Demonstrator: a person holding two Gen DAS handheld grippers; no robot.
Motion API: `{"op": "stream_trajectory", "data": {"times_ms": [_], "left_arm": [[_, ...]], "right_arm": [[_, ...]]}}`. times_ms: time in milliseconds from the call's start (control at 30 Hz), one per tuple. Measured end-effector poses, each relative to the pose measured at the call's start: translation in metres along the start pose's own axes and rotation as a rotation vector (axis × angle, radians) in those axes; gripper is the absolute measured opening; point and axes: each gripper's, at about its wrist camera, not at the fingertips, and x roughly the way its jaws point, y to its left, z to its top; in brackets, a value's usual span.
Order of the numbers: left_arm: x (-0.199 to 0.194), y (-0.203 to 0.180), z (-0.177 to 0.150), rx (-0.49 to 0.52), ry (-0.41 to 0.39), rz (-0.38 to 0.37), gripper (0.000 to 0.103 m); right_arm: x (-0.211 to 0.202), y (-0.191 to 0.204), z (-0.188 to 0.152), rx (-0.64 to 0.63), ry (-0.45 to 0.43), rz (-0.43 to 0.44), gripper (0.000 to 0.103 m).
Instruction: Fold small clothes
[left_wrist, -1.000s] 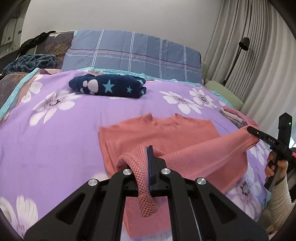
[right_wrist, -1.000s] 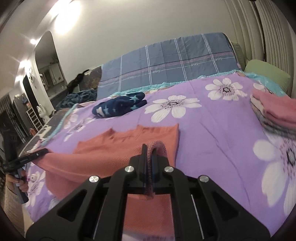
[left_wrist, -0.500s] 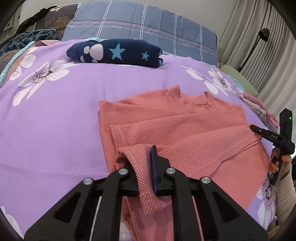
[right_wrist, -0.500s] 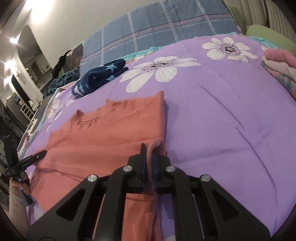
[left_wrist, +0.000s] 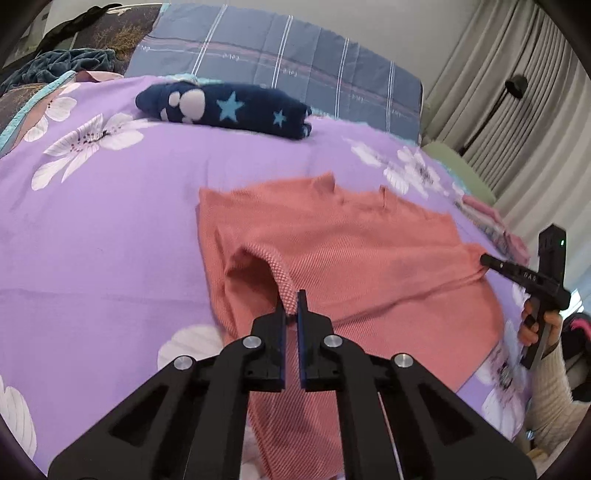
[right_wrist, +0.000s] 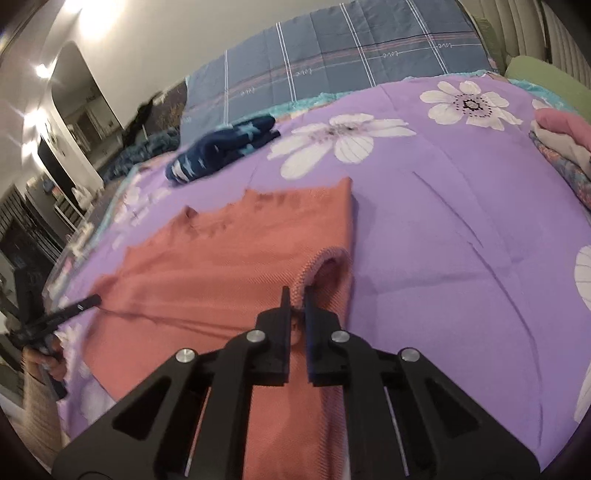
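Note:
A salmon-pink knit top (left_wrist: 351, 243) lies on the purple flowered bedspread (left_wrist: 110, 229), its lower half folded up over the body. My left gripper (left_wrist: 291, 295) is shut on the left corner of the folded hem, low over the cloth. My right gripper (right_wrist: 296, 297) is shut on the right corner of the same hem (right_wrist: 317, 258). Each gripper shows in the other view: the right one (left_wrist: 487, 260) at the garment's right edge, the left one (right_wrist: 92, 299) at its left edge.
A folded navy star-print garment (left_wrist: 225, 107) lies further back on the bed. A stack of folded pink clothes (right_wrist: 561, 140) sits at the right edge. A blue plaid pillow (left_wrist: 280, 62) and grey curtains (left_wrist: 509, 92) stand behind.
Both grippers have carried the hem forward toward the neckline and lowered it, so the raised fold now lies flat over the top's body.

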Motion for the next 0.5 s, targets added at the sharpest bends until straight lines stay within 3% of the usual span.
{"op": "stream_trajectory", "data": {"times_ms": [167, 200, 267, 300, 500], "left_arm": [[0.004, 0.009, 0.048, -0.038, -0.083, 0.021, 0.005], [0.009, 0.01, 0.056, -0.032, -0.093, 0.047, 0.009], [0.023, 0.019, 0.069, -0.053, -0.098, 0.123, 0.032], [0.027, 0.023, 0.071, -0.067, -0.099, 0.135, 0.037], [0.04, 0.037, 0.072, -0.027, -0.063, 0.157, 0.046]], "right_arm": [[0.011, -0.012, 0.047, 0.087, -0.042, 0.035, 0.007], [0.023, -0.02, 0.057, 0.123, -0.029, 0.023, 0.014], [0.038, -0.034, 0.064, 0.167, -0.005, -0.021, 0.022], [0.041, -0.038, 0.066, 0.17, -0.001, -0.027, 0.022], [0.033, -0.046, 0.059, 0.086, -0.025, -0.031, 0.024]]}}
